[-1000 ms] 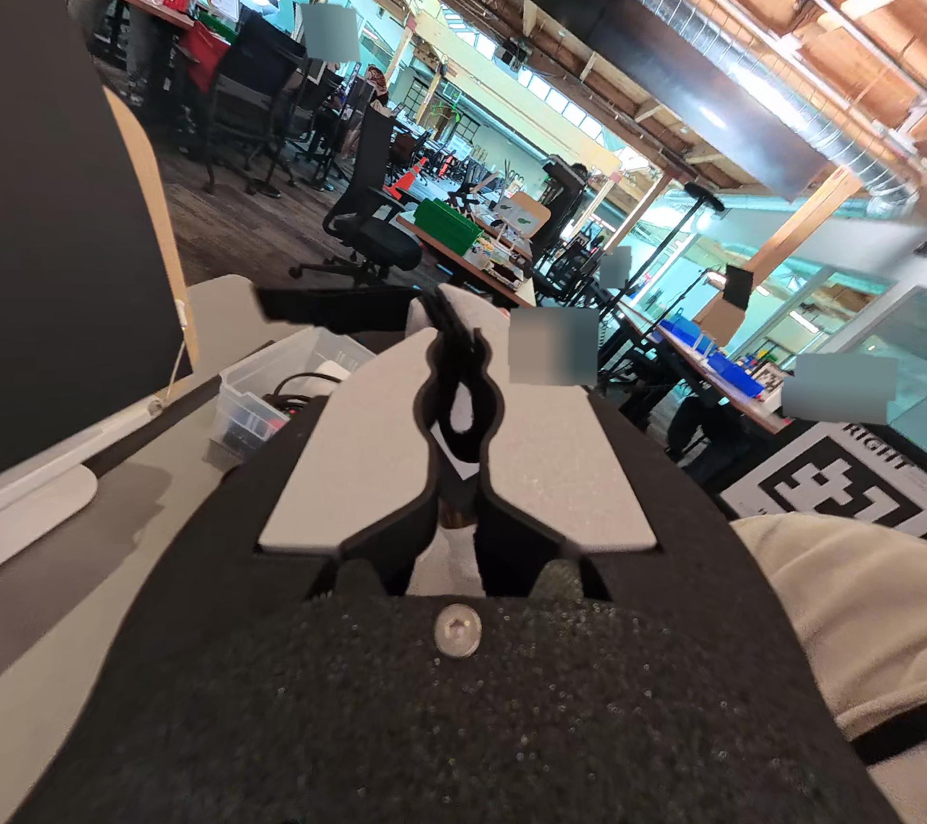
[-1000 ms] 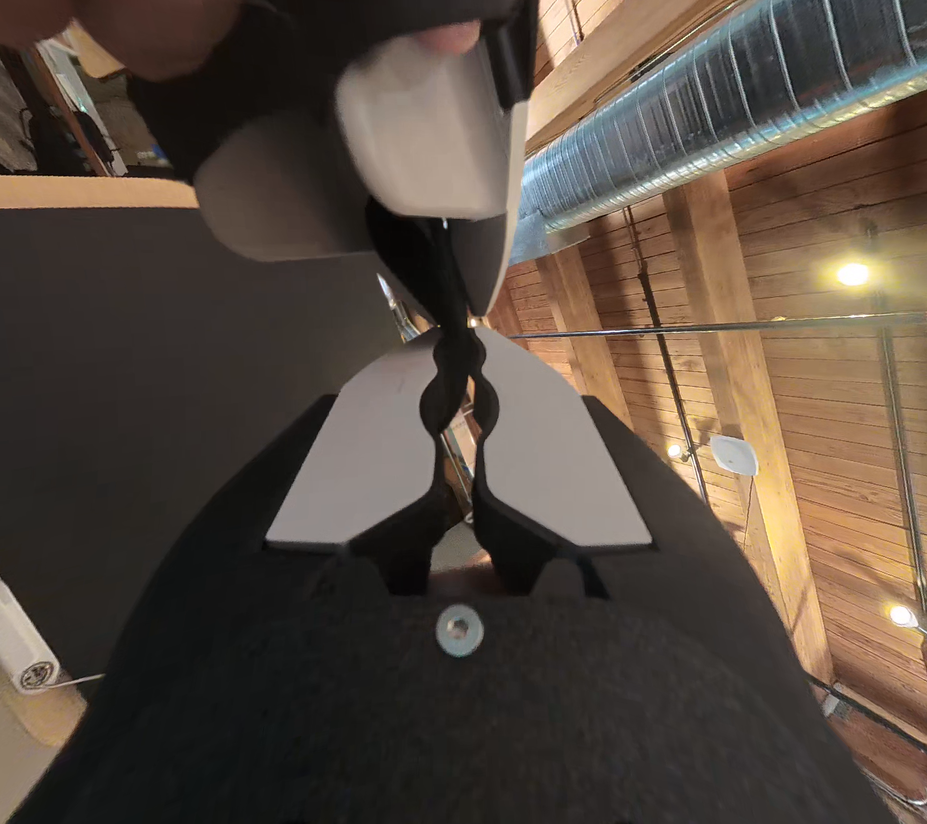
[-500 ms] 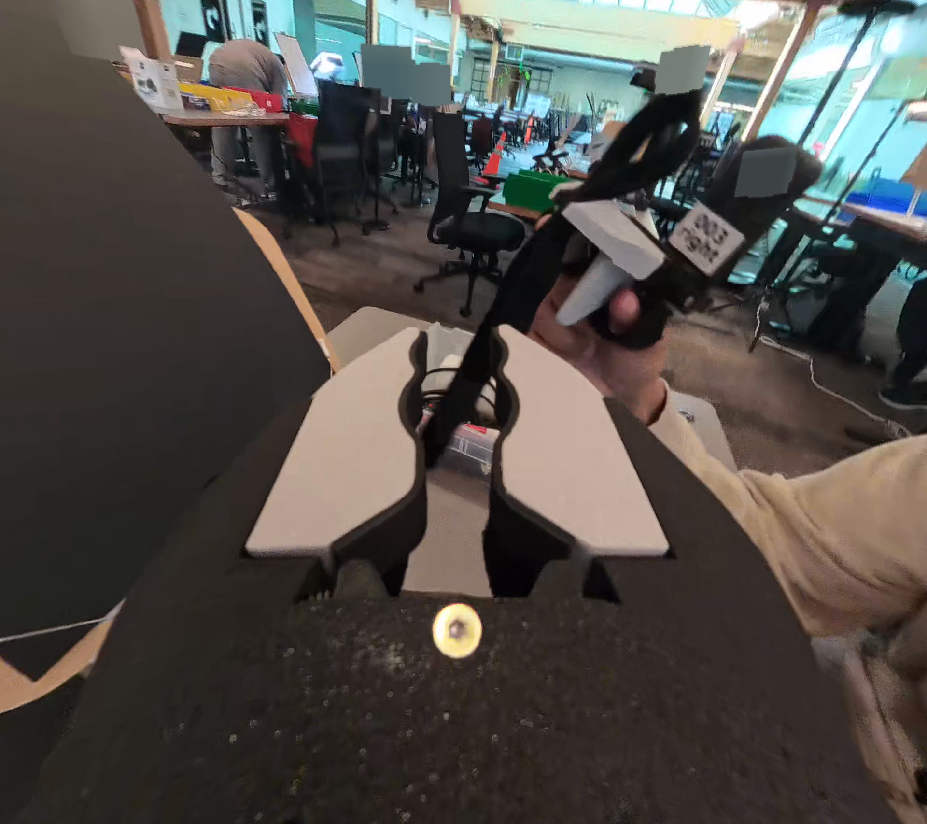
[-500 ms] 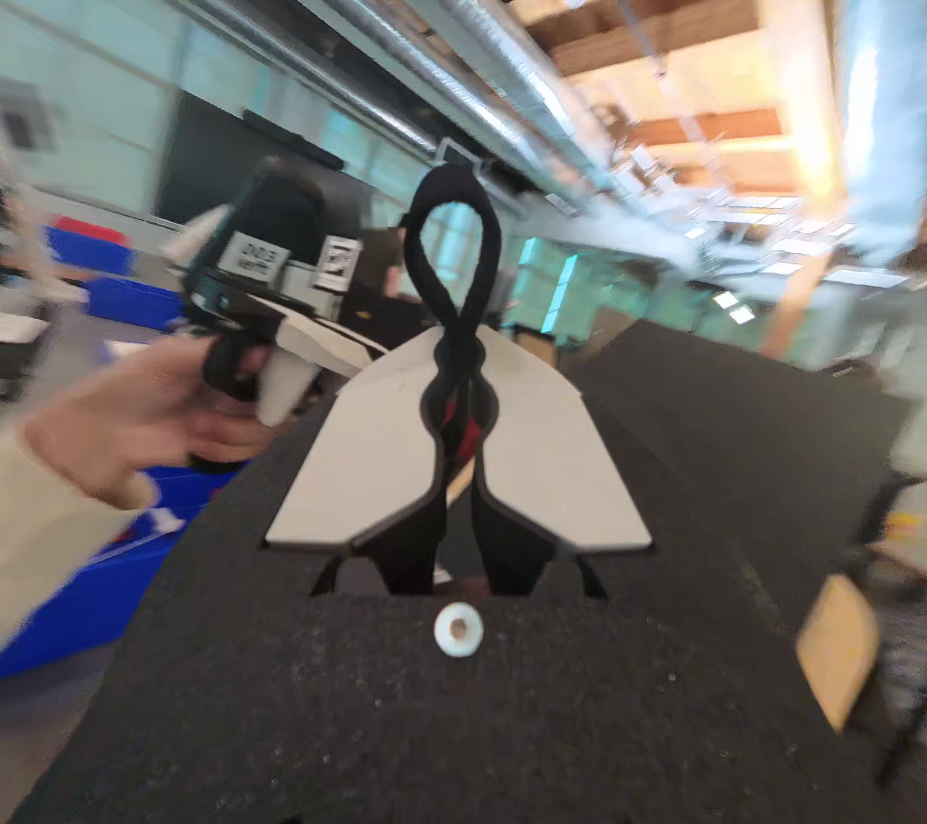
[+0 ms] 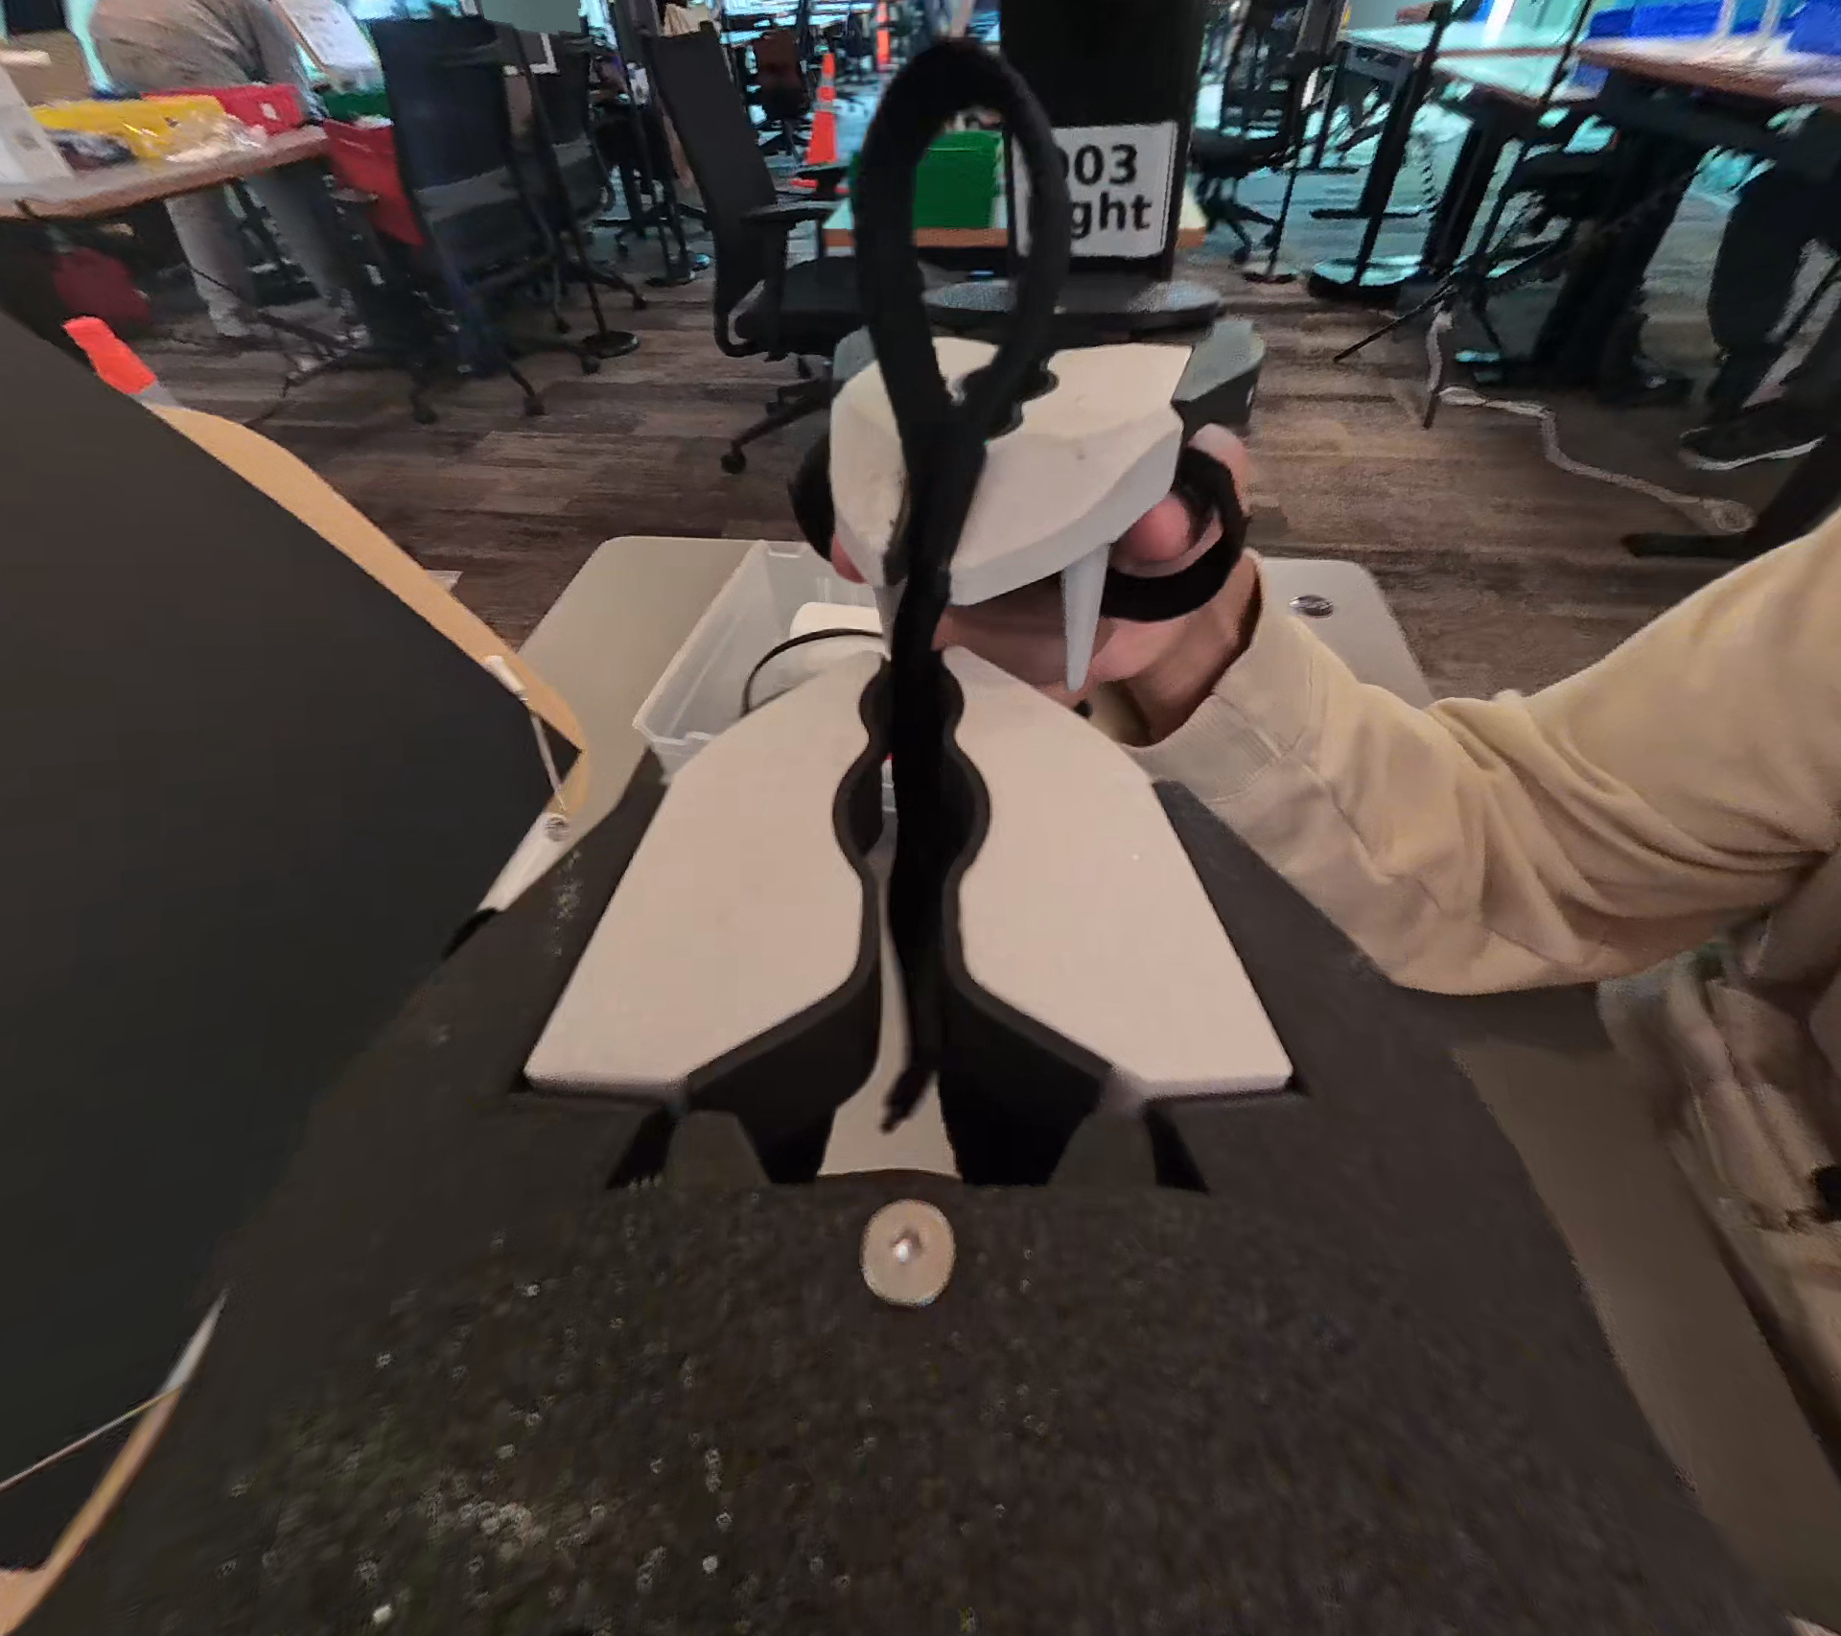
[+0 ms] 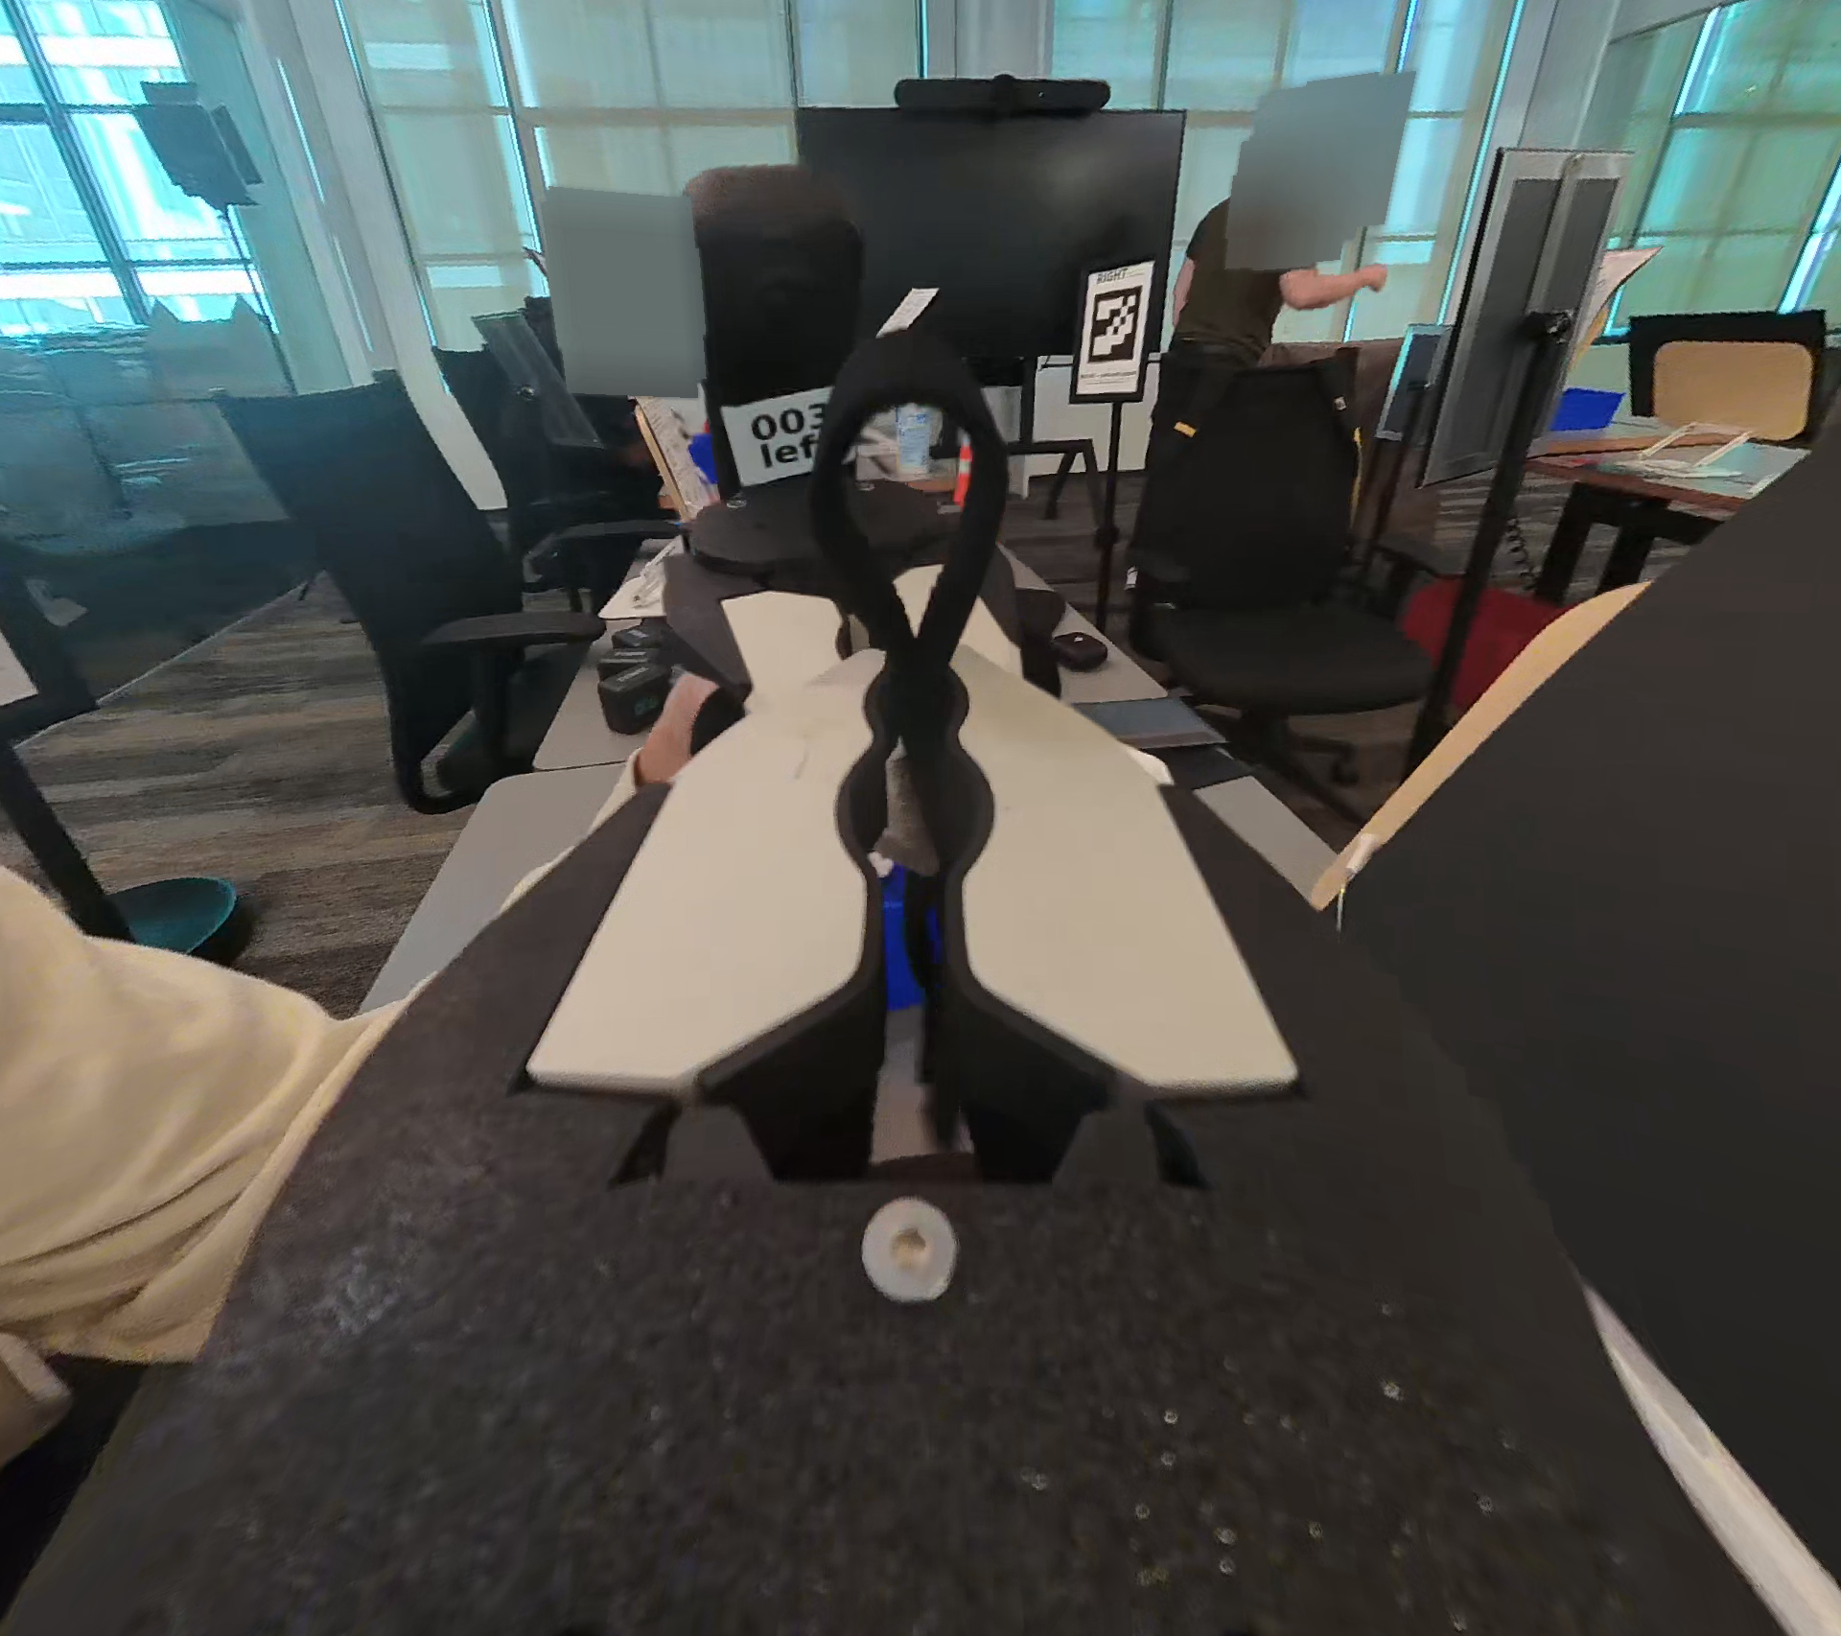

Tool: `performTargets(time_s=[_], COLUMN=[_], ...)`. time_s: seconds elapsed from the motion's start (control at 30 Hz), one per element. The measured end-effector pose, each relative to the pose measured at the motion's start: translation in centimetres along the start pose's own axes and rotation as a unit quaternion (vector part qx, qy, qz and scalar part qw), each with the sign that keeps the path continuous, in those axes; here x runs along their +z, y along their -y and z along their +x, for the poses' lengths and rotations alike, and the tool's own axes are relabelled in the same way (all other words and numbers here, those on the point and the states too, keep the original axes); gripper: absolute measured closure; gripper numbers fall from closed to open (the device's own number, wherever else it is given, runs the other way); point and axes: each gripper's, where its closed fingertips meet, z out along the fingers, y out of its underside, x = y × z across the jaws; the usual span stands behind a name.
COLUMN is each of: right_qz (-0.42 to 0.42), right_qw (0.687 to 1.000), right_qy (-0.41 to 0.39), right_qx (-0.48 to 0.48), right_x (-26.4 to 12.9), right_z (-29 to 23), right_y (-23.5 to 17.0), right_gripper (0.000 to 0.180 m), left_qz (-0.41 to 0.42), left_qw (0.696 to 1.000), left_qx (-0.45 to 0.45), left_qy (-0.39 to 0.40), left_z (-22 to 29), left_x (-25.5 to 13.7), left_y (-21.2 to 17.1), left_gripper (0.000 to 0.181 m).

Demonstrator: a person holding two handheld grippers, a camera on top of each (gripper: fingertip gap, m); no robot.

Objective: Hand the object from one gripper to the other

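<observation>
The object is a black cord bent into a loop. My left gripper is shut on its lower stretch, and the frayed end hangs back between the fingers. The cord rises past the right gripper, arcs over it and comes back into its jaws. The right gripper faces me just beyond my tips, held by a hand in a cream sleeve. In the right wrist view my right gripper is shut on the cord where its strands cross. The loop stands up past the tips, with the left gripper close behind.
A clear plastic bin sits on a grey table below the grippers. A black panel stands close on the left, and shows in the right wrist view on the right. Office chairs, desks and people fill the room behind. The grippers are tip to tip, or close to it. From either gripper's tips it is about 25 cm to the black panel.
Both grippers have swung down from pointing at the ceiling to level, now facing each other closely. The left jaws stood wider half a second ago and have closed on the cord.
</observation>
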Motion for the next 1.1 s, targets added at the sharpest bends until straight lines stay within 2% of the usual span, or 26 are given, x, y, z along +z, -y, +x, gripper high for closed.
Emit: performTargets(time_s=[0.13,0.23,0.33,0.4,0.47,0.63,0.73,0.83,0.87,0.97,1.03,1.1], right_qz=[0.022,0.013,-0.067,-0.109,-0.149,-0.201,-0.206,-0.128,-0.101,-0.014,0.031,0.056], right_qw=[0.996,0.982,0.979,0.975,0.964,0.958,0.972,0.990,0.991,0.975,0.955,0.934], right_qy=[-0.058,-0.137,-0.156,-0.150,-0.168,-0.146,-0.091,-0.030,-0.011,0.041,0.085,0.133], right_qx=[-0.067,-0.125,-0.113,-0.125,-0.140,-0.143,-0.070,0.049,0.091,0.219,0.283,0.328], right_x=[-0.2,-0.4,0.1,0.8,1.4,2.4,2.2,1.4,0.9,-0.6,-1.3,-1.6], right_z=[0.8,2.2,3.0,3.0,3.9,3.9,2.9,2.0,1.9,2.3,2.4,1.7], right_y=[0.5,0.3,-2.2,-4.1,-5.8,-8.0,-8.1,-5.7,-4.8,-2.2,-0.9,0.0], right_gripper=[0.168,0.149,0.117,0.114,0.117,0.175,0.175,0.176,0.177,0.176,0.176,0.176], left_qz=[0.016,0.042,0.102,0.142,0.167,0.179,0.148,0.142,0.134,0.082,0.035,-0.011], left_qw=[0.998,0.993,0.972,0.956,0.945,0.939,0.956,0.970,0.973,0.969,0.963,0.943], left_qx=[-0.056,-0.110,-0.197,-0.244,-0.271,-0.287,-0.245,-0.156,-0.114,0.028,0.110,0.176], left_qy=[-0.011,0.024,0.071,0.079,0.075,0.063,0.071,0.123,0.147,0.232,0.242,0.282], left_z=[-0.6,-2.5,-5.4,-6.6,-7.2,-7.2,-6.9,-6.8,-6.7,-6.0,-4.2,-3.6], left_x=[0.1,-0.4,-2.2,-3.4,-3.9,-4.2,-4.0,-5.1,-5.6,-6.7,-6.2,-5.8], left_y=[0.5,1.0,1.6,1.9,2.1,2.3,1.9,2.4,2.5,2.4,1.9,1.3], left_gripper=[0.176,0.177,0.176,0.176,0.177,0.176,0.170,0.133,0.129,0.130,0.132,0.139])
